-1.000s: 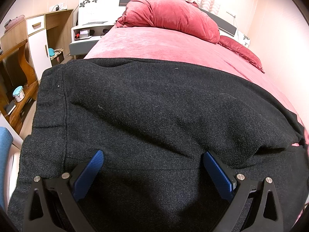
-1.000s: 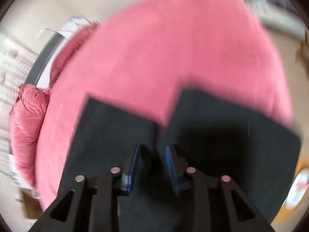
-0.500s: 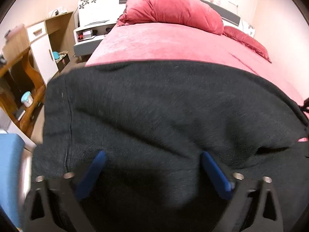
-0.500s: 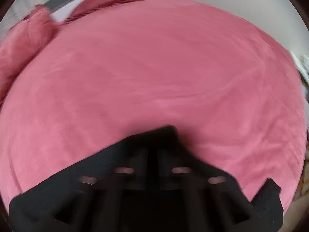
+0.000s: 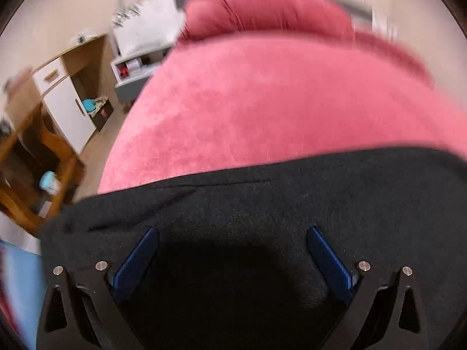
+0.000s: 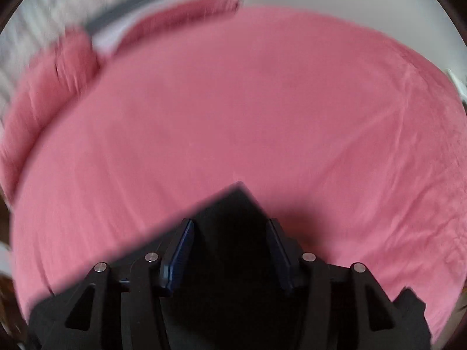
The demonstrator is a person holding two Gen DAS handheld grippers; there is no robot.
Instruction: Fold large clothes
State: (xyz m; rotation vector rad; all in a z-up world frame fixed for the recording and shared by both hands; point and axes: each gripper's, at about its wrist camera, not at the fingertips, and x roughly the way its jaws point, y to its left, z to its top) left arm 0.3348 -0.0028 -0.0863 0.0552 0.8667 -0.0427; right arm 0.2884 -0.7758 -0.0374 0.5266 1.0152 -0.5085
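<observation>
Now opening both: left gripper [image 5: 232, 250] wide over garment [image 5: 262, 204], right gripper [image 6: 230, 245] releasing folded corner; more folds prob. left.

Each gripper, left gripper [image 5: 232, 258] and right gripper [image 6: 230, 253], has black triangular-cutout finger arms, ribbed blue pads [image 5: 135, 264] and silver round screw heads [image 6: 308, 257].

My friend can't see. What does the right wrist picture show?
A corner of black clothing lies on a pink bed, between the blue fingers of the right gripper, whose jaws are opening. Pink pillows blur at the far left.
</observation>
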